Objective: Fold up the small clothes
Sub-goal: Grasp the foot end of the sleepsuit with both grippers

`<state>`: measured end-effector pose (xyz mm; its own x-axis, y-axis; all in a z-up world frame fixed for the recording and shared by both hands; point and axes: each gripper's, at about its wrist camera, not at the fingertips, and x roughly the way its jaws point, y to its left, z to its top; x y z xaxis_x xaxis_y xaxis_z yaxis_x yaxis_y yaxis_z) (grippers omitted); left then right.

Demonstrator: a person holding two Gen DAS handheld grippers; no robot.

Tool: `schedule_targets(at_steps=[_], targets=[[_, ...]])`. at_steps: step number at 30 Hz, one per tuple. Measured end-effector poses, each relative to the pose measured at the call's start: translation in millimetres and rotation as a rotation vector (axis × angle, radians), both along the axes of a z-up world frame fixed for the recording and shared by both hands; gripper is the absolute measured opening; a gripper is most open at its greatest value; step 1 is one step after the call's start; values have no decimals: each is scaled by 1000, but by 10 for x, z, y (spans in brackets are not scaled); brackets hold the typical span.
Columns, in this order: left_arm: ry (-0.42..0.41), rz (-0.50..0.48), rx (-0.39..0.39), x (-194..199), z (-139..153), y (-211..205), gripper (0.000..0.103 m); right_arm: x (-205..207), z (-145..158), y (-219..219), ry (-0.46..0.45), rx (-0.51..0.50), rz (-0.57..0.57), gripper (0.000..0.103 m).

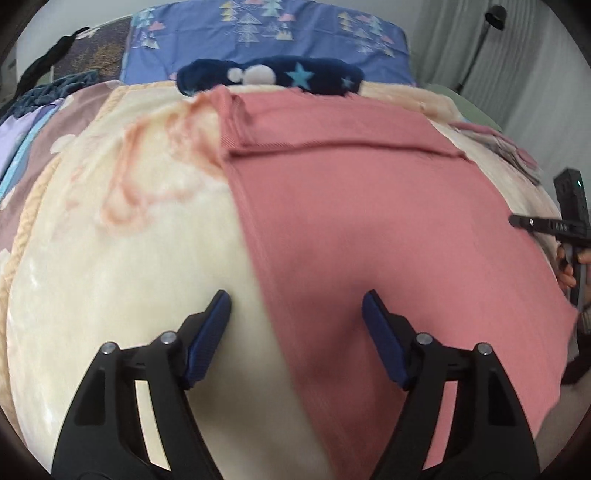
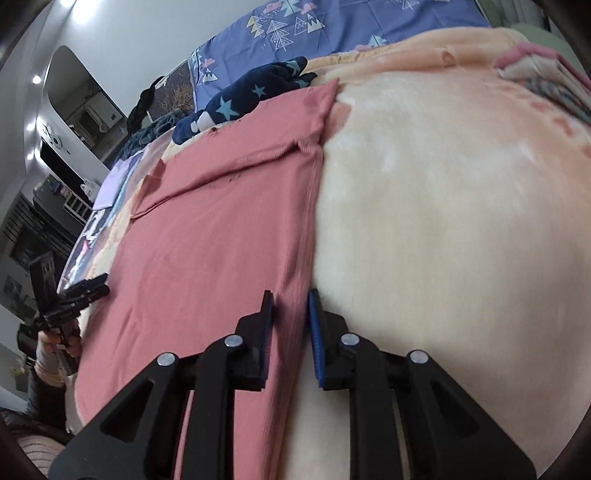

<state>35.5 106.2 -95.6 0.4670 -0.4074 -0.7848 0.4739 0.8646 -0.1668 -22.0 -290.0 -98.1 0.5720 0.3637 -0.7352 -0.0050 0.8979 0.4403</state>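
Note:
A pink ribbed garment (image 1: 369,229) lies flat on a cream blanket (image 1: 140,258), with a folded flap across its far end. My left gripper (image 1: 295,306) is open and hovers over the garment's left edge, one finger over the blanket and one over the cloth. In the right wrist view the same garment (image 2: 221,229) lies left of centre. My right gripper (image 2: 290,306) stands part open, its jaws close together astride the garment's right edge; the cloth lies between them, not pinched. The left gripper also shows at the far left of the right wrist view (image 2: 88,288).
A dark blue star-patterned garment (image 1: 273,75) lies beyond the pink one. A blue tree-print pillow (image 1: 266,33) is behind it. Folded clothes (image 2: 554,81) sit at the right. The right gripper (image 1: 517,221) and a hand show at the right rim of the left wrist view.

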Motion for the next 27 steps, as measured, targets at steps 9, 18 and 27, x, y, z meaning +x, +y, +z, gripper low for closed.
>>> schedule_targets(at_steps=[9,18,27], targets=[[39,-42,-71,-679,-13,154,62,-783,-78,-10,39,106,35,19],[80,-68,-159,-1078,-50,225,62,-1270,-85,100,21,172,93,24],[90,5,-235,-847,171,264,4,-1089,121,174,-59,256,80,4]])
